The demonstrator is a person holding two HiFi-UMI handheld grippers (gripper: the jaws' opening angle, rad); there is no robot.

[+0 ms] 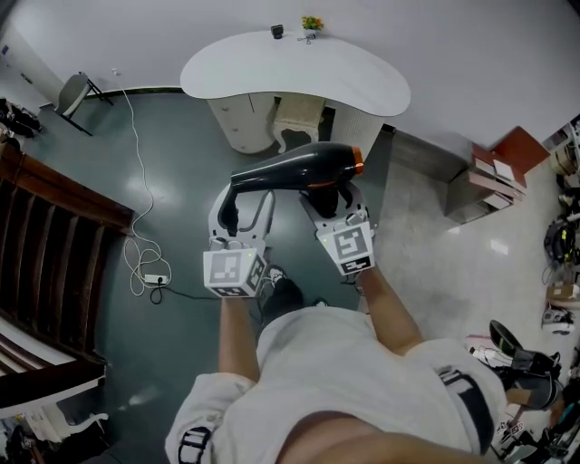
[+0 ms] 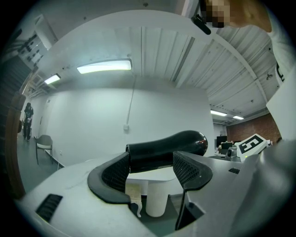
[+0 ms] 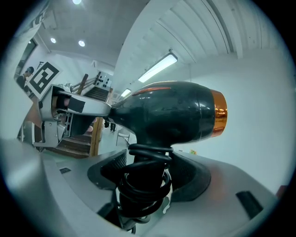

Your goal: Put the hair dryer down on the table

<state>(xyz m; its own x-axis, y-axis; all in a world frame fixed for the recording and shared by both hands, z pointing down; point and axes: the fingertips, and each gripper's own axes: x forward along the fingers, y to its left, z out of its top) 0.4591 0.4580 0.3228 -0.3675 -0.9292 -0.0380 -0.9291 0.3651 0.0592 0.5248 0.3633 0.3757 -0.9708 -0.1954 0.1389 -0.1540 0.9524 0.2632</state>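
Short of the white table [image 1: 272, 68], left gripper [image 1: 243, 207] and right gripper [image 1: 332, 196] both clamp the hair dryer [image 1: 294, 169].

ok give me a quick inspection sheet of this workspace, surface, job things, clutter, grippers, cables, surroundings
surface: white curved table ahead, mostly bare.
job's things: hair dryer, black with an orange end ring, held in the air short of the table, not yet set down.
clutter: small plant and small dark item at the table's far edge.
grippers: left gripper jaws shut on the dryer's handle; right gripper jaws shut on the coiled cord under the dryer's body.
cables: white cable on the floor, running to a power strip.
surroundings: chair by the wall, dark wooden structure at left, brown cabinet and loose gear at right.
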